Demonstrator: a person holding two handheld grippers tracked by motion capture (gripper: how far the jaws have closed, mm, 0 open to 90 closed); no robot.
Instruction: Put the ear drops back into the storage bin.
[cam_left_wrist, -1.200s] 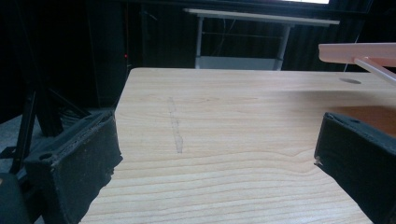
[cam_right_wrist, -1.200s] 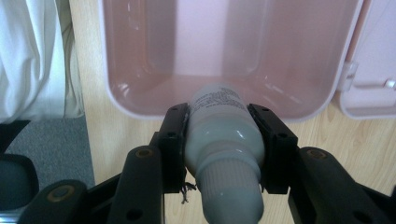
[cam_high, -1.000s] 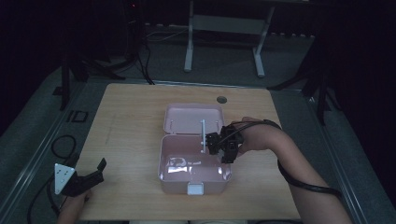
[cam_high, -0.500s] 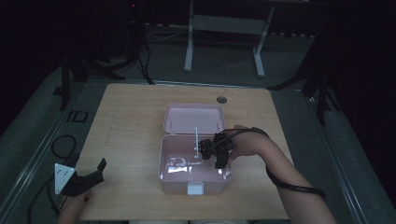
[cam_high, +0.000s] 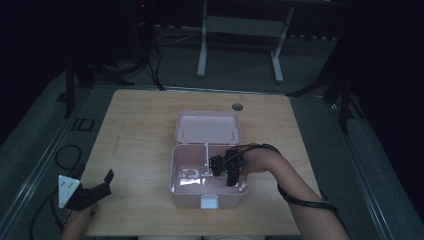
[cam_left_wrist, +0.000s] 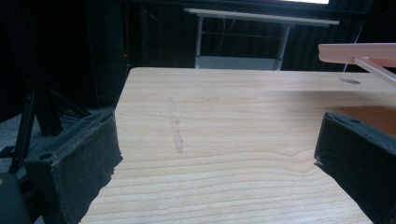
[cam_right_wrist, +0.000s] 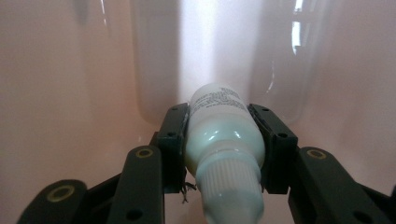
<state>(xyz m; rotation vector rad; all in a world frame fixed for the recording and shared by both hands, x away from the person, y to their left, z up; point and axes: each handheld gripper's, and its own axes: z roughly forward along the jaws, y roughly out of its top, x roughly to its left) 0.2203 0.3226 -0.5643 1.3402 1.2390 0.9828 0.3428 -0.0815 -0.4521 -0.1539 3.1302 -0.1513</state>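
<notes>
Small white bottle (cam_right_wrist: 223, 135): clamped in right tool (cam_right_wrist: 224, 140) inside pink box (cam_high: 200, 192), apparently for stowing. Left tool (cam_left_wrist: 215, 154): held wide, unladen, left of box.

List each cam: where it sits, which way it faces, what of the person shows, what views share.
High view: above the person's side, facing forward and down on the table; both forearms, left tool, right tool.
Left gripper view: on the left tool, facing across the table; jaws apart.
Right gripper view: inside the pink box; jaws clamp a white bottle.
Shared: pink box.

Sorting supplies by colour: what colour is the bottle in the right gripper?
White, with a ribbed white cap; the bottle shows best in the right gripper view.
</notes>
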